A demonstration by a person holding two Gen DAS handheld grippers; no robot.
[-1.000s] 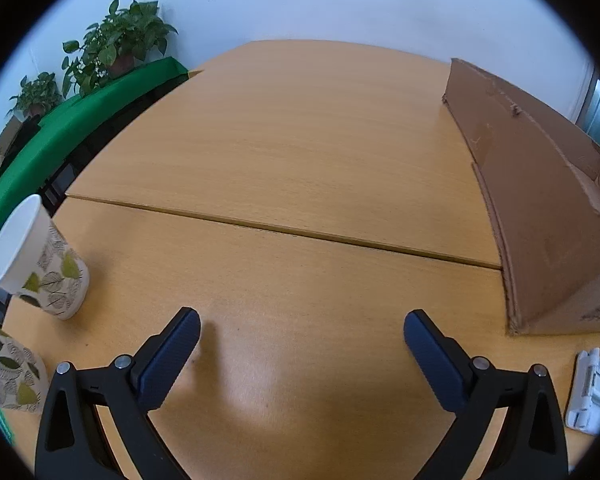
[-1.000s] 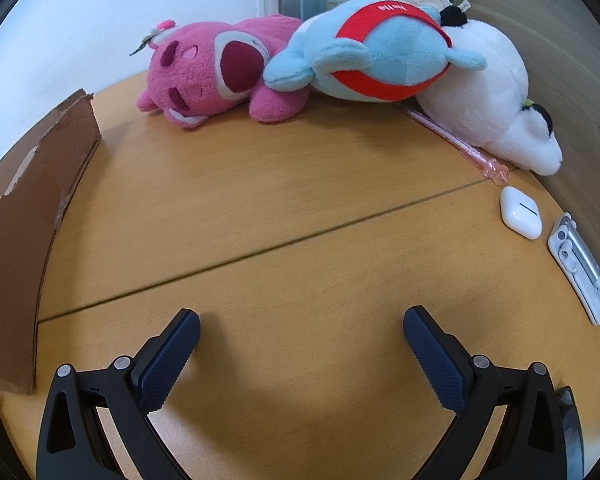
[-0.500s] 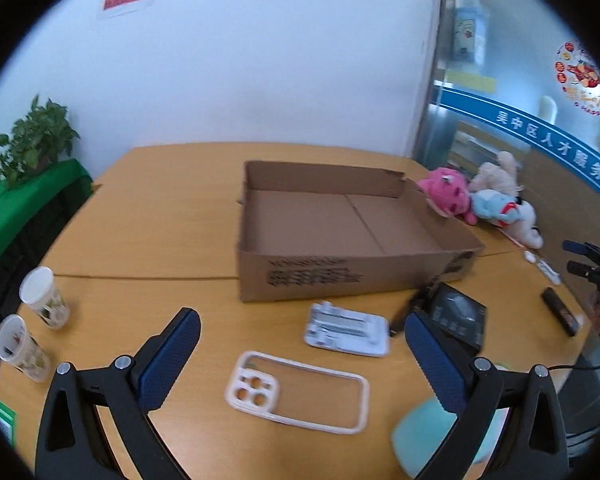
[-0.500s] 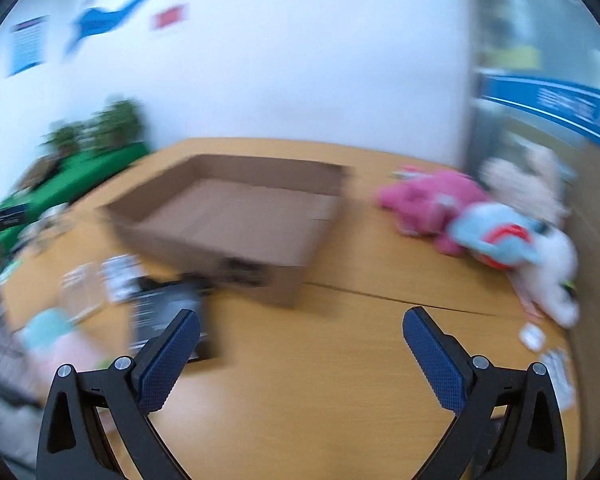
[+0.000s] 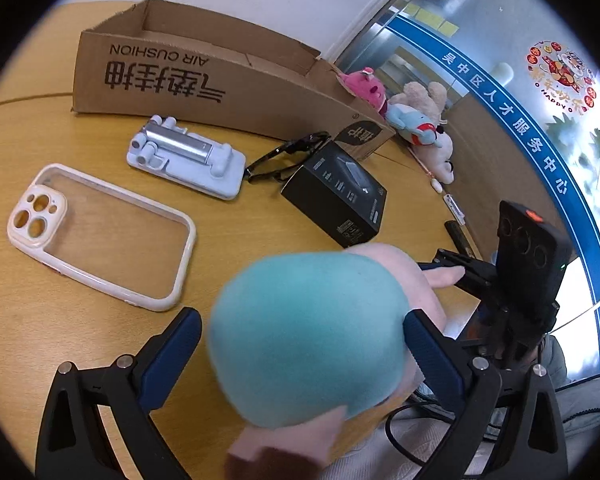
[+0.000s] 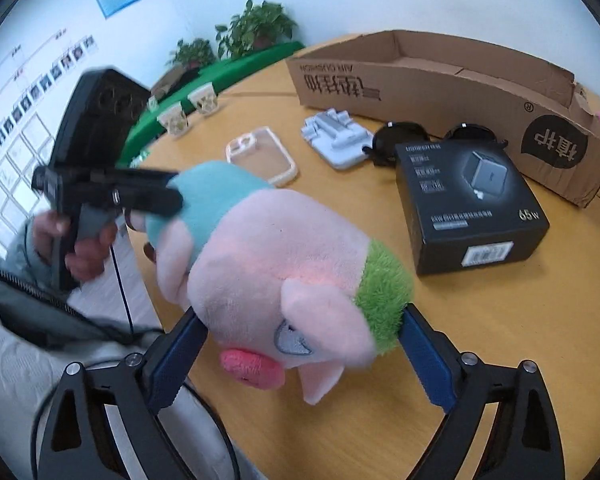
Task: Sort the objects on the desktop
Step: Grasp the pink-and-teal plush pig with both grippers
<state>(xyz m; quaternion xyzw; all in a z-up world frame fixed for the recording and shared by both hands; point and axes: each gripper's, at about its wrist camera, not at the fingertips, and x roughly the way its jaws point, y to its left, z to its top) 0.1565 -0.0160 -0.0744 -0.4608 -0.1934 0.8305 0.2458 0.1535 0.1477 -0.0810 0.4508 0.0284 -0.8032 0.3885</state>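
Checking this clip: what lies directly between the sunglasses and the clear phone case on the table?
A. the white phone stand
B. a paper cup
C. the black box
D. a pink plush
A: the white phone stand sits between the sunglasses and the phone case.

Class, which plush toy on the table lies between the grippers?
The pink pig plush in teal; the other plush toys lie heaped beyond the cardboard box.
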